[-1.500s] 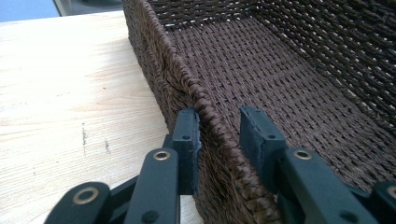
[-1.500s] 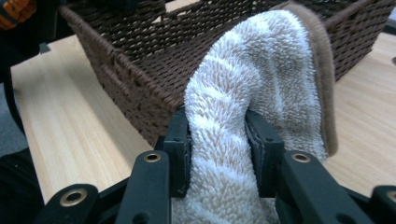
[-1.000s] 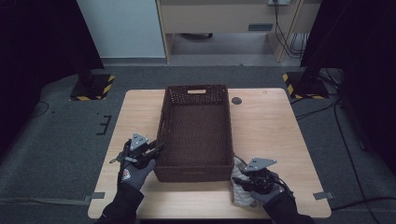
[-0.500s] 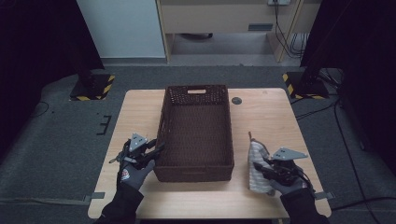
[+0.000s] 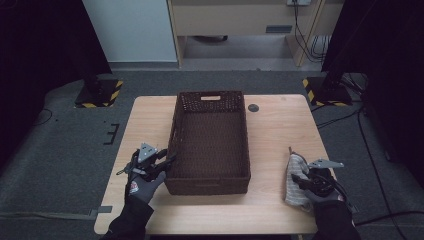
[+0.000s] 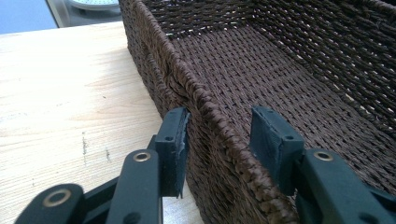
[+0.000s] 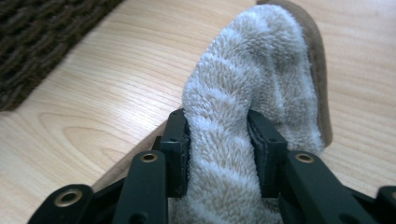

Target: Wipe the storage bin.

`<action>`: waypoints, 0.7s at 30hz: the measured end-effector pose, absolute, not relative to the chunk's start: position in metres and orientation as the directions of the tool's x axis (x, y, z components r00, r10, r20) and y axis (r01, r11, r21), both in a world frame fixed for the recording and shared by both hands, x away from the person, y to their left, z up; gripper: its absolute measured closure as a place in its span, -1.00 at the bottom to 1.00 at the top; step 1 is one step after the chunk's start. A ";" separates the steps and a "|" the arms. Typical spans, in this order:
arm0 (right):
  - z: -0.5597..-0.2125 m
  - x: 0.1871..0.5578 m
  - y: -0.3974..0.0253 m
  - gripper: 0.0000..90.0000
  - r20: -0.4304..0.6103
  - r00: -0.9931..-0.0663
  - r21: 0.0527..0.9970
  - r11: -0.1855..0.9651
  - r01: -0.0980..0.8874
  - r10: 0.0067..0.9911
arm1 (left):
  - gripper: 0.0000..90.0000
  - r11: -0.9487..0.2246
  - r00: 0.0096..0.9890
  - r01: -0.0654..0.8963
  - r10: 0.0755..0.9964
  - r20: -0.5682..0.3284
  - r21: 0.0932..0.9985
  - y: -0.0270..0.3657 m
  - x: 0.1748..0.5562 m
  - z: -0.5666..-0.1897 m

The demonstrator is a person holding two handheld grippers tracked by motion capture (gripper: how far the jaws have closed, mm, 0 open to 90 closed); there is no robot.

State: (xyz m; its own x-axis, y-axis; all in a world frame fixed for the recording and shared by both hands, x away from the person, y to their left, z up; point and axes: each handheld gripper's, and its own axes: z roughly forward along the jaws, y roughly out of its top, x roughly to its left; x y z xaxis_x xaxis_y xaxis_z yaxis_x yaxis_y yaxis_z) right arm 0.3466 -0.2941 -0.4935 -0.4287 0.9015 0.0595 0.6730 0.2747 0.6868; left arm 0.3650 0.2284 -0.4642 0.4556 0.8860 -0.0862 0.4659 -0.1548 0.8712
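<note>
The right gripper (image 7: 219,140) held the towel (image 7: 252,79) tight between its fingers, the left gripper (image 6: 219,140) stood wide astride the basket (image 6: 210,107) rim at lower left, so lifting the towel high over the wall seemed wise.

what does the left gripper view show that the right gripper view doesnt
Left gripper view: the left gripper straddles the wicker basket's rim, one jaw outside, one inside, with a gap at the inner jaw.

Right gripper view: the right gripper is closed on a fluffy beige towel with a brown edge.

Both: the light wooden table and part of the dark basket weave.
</note>
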 end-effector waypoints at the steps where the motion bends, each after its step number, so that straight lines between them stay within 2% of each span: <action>1: -0.495 0.347 -0.293 0.37 0.060 -0.423 0.682 0.272 0.679 0.904 | 0.23 -0.155 0.457 0.465 0.886 -0.086 0.872 0.229 0.365 -0.464; 7: -0.497 0.348 -0.289 0.13 0.031 -0.433 0.686 0.296 0.665 0.901 | 0.21 -0.153 0.459 0.461 0.884 -0.088 0.874 0.229 0.365 -0.465; 13: -0.487 0.348 -0.293 -0.15 0.022 -0.409 0.749 0.256 0.611 0.912 | 0.20 -0.175 0.464 0.454 0.883 -0.064 0.874 0.228 0.364 -0.464; 16: -0.479 0.348 -0.294 -0.20 0.014 -0.404 0.782 0.242 0.575 0.915 | 0.16 -0.171 0.462 0.454 0.885 -0.066 0.874 0.228 0.364 -0.464; 21: -0.459 0.346 -0.293 -0.17 0.023 -0.398 0.840 0.198 0.505 0.917 | 0.13 -0.176 0.466 0.456 0.882 -0.066 0.872 0.229 0.365 -0.464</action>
